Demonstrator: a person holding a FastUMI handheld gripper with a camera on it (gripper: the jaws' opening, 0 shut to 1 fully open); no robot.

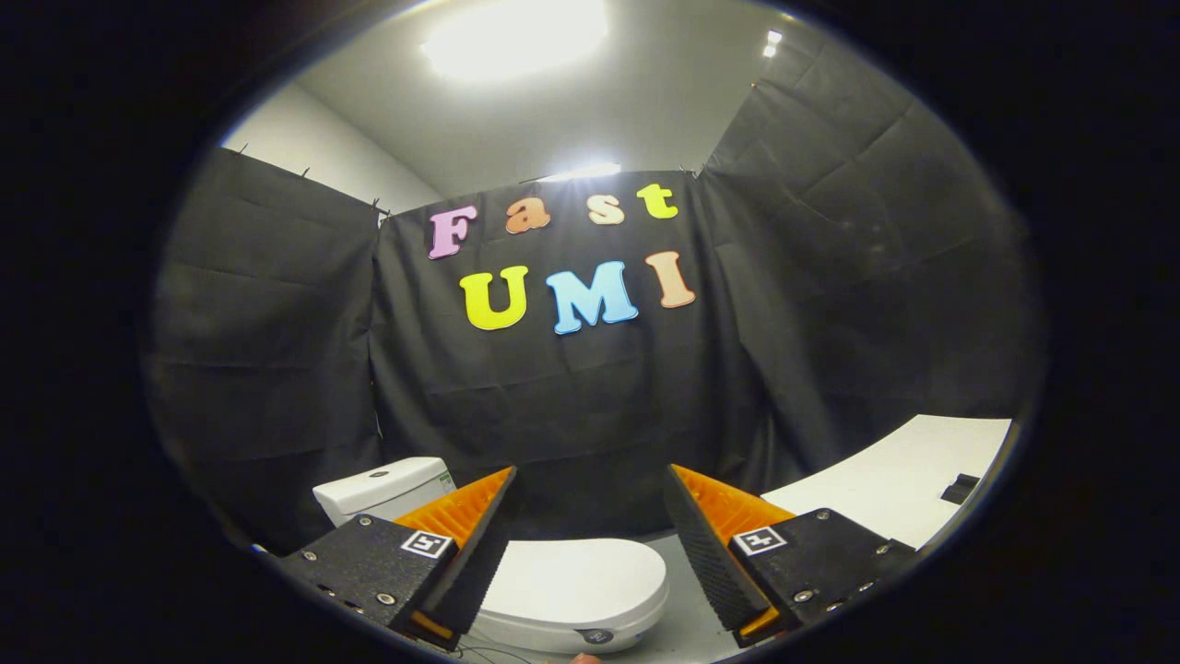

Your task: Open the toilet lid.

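Clearly the gripper (590,484) is spread wide, its 2 fingers holding nothing. Below and between them sits the toilet (383,489), its lid (576,576) down flat. That lid looks rigid, smooth and slippery; hooking under its front edge seems best.

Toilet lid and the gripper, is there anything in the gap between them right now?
Nothing. In the gripper view the open gripper hangs above the closed toilet lid, with only air between its fingers and the lid.
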